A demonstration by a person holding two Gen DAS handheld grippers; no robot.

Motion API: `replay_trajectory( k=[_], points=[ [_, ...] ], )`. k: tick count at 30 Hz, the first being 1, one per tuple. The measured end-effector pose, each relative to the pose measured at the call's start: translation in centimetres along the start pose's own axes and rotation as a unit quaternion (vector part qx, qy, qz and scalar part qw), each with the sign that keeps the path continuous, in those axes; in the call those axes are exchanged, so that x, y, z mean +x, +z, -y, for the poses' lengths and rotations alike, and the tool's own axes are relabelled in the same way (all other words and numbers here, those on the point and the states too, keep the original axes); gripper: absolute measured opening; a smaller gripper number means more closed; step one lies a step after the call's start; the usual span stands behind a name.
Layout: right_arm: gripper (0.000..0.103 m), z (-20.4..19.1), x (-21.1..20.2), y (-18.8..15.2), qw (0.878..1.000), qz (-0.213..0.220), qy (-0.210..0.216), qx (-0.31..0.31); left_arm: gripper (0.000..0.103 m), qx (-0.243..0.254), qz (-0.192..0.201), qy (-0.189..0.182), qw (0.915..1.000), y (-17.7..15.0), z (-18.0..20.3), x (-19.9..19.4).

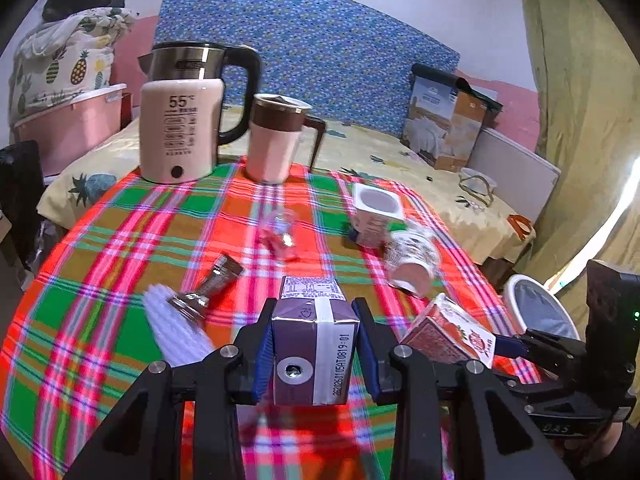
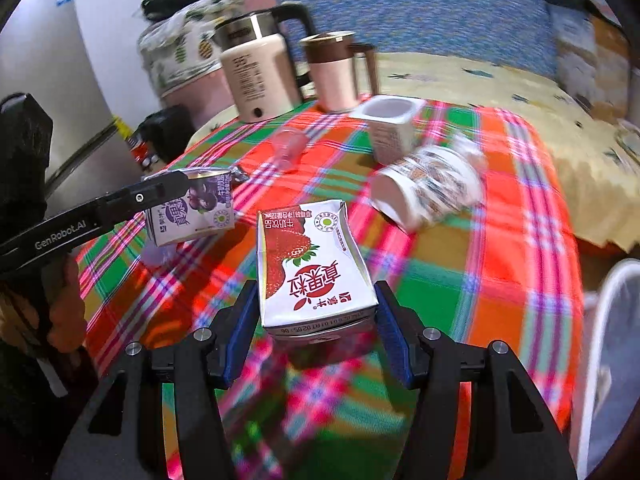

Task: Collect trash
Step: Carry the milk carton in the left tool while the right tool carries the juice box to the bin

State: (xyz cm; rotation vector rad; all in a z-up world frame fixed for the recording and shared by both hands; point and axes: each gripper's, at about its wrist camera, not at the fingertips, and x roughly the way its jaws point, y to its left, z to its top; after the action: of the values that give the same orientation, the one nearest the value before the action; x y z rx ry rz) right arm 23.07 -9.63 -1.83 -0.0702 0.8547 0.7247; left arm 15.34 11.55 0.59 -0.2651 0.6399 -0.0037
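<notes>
The left tongs (image 1: 316, 354) grip a purple carton (image 1: 314, 344), blue pads pressed flat on both its sides, lifted above the near edge of the bench (image 1: 100, 280), which wears a bright plaid cloth. The right tongs (image 2: 316, 330) hold a red strawberry carton (image 2: 316, 268) between their pads, also raised over the cloth; whether both pads press its sides is hard to tell, as a thin gap seems to show at the right pad. In the left view this red carton (image 1: 448, 334) hangs just right of the purple one, near the bench's right edge.

Farther out on the cloth, a patterned paper cup (image 1: 412, 256) lies on its side toward the right edge, touching a square white cup (image 1: 376, 214) that stands upright behind it. A small clear cup (image 1: 280, 228) lies mid-bench. Toward the left edge lie a brown wrapper (image 1: 212, 284) and a white ridged item (image 1: 176, 328), blurred. At the far edge stand a cream kettle (image 1: 180, 120) and, just right of it, a pink jug (image 1: 276, 140) with a brown band. Beyond the bench's right edge sits a white bin (image 1: 536, 308).
</notes>
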Motion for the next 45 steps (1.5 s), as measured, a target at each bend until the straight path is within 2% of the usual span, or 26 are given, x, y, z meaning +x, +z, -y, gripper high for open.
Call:
replay_trajectory(
  k=[10,28,37,45],
  points=[
    [0.058,1.9,-3.4,-2.4,0.999,0.018,-0.015,0.041,0.036,0.016,-0.021,-0.038,0.9989,-2.2,5.0,-1.1],
    [0.058,6.7,-7.1,-4.3,0.992,0.053,-0.055,0.096,0.036,0.063,-0.047,-0.079,0.9938,-2.6,12.3,0.8],
    [0.058,10.1,-10.1,-5.5,0.984,0.076,-0.097,0.128,0.036,0.106,-0.049,-0.118,0.9861,-2.1,18.2,1.9],
    [0.058,13.3,-12.3,-7.1,0.972,0.075,-0.149,0.163,0.036,0.142,-0.056,-0.156,0.9759,-2.2,23.7,3.4]
  ],
)
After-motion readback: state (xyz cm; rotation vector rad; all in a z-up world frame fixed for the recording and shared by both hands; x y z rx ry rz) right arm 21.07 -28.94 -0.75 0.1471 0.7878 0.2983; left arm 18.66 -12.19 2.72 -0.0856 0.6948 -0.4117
